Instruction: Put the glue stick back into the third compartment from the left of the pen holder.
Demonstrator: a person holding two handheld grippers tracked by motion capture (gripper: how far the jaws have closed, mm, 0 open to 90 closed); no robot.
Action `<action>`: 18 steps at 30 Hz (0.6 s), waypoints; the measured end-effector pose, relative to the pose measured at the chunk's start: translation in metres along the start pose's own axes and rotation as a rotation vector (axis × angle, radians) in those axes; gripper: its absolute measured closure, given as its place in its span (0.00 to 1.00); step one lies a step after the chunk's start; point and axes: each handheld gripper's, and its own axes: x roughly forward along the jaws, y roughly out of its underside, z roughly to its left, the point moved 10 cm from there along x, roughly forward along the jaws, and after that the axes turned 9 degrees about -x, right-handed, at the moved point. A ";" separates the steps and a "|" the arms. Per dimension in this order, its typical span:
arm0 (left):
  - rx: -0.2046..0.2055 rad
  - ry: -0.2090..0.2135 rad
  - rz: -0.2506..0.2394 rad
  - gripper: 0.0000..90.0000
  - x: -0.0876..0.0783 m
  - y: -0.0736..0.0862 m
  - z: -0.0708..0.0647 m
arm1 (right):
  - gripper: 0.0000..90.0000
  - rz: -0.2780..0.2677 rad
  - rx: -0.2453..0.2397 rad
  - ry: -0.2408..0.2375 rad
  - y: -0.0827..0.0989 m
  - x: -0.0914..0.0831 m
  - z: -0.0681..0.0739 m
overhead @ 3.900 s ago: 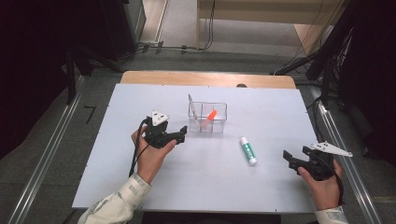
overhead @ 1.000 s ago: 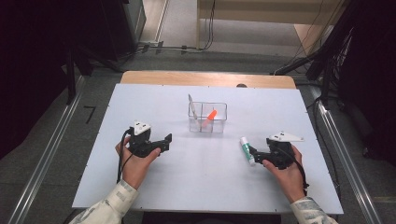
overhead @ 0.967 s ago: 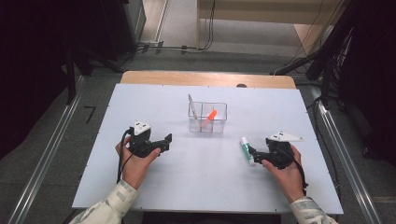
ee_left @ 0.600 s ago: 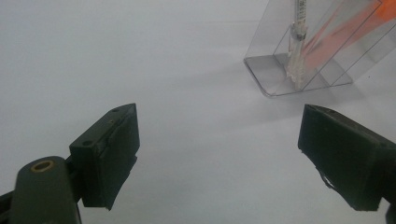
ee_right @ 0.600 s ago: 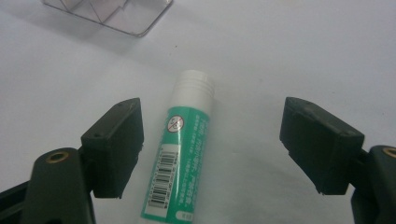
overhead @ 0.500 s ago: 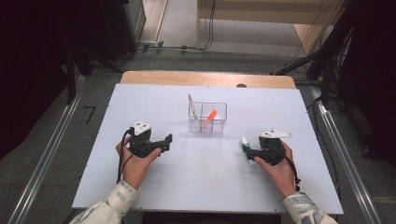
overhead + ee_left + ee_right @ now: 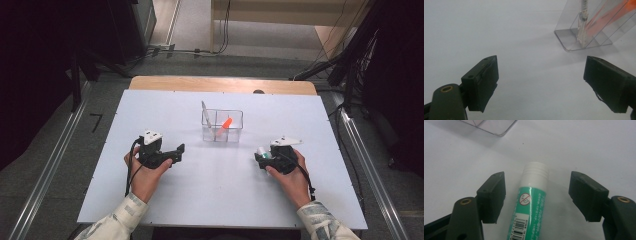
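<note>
The glue stick is seen lying on the table, between the 2 jaws of the right gripper. Its long axis is aligned with them, cap pointing forward. The jaws have just been closing but are not yet touching. The left gripper is held wide and empty, well apart.

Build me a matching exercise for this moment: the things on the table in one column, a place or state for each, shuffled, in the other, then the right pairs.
Things:
1. glue stick
2. orange pen
3. left gripper
4. clear organiser

Places or states:
A. stands at the far middle of the white table
B. lies flat between the right gripper's open fingers, not yet pinched
C. leans tilted inside a compartment
D. open, nothing between its fingers

Pairs: 1-B, 2-C, 3-D, 4-A
</note>
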 end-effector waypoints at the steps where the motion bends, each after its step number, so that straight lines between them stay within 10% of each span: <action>1: 0.001 -0.001 0.001 0.15 0.000 0.000 0.000 | 0.35 0.005 -0.001 -0.002 0.000 0.001 0.001; 18: -0.003 0.004 0.002 0.15 0.000 0.000 -0.001 | 0.60 0.027 -0.031 0.007 0.000 0.006 0.005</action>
